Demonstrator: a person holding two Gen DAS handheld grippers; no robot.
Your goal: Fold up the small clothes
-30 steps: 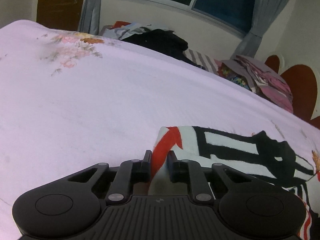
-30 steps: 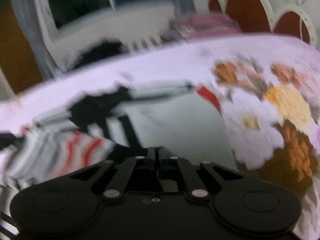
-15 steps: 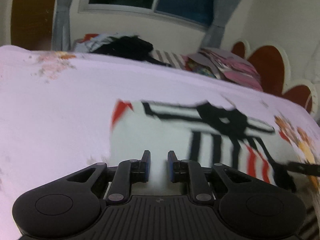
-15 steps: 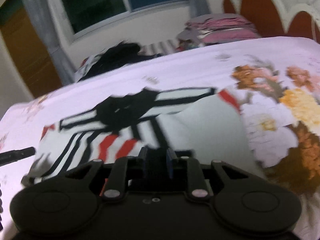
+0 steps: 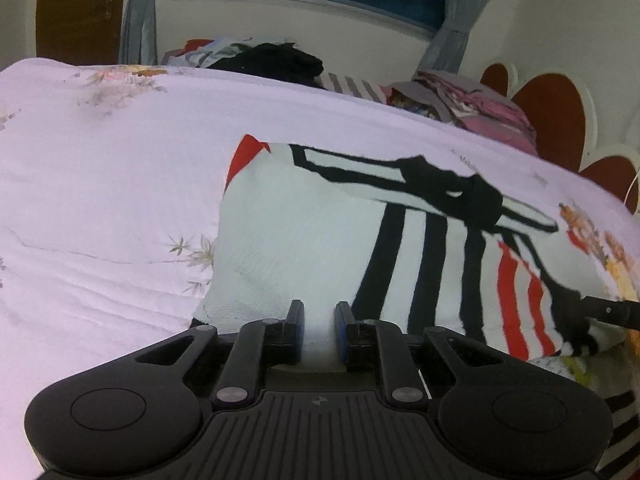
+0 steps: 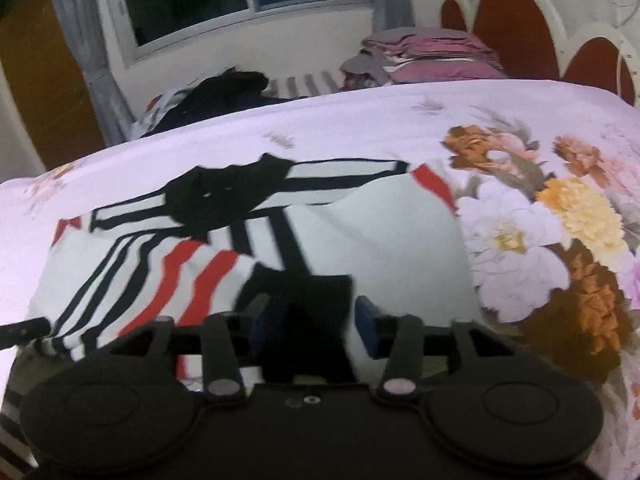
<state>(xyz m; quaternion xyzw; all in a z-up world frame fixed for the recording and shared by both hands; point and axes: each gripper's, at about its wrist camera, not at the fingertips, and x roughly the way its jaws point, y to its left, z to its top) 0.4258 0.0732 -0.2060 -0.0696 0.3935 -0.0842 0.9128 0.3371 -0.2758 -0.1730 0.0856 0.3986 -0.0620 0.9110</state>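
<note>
One white garment with black and red stripes [image 5: 300, 232], spread mid-frame on lilac floral bedsheet [image 5: 100, 200]. Two grippers working it. Near white edge pinched at bottom centre by left gripper [image 5: 319, 320], jaws narrow and clamped on cloth. Right gripper [image 6: 312, 320] jaws just opening, now apart, black patch lying loose between. Along upper edge, one black jumble of clothes [image 5: 276, 60] and one folded pink stack [image 5: 480, 100].
</note>
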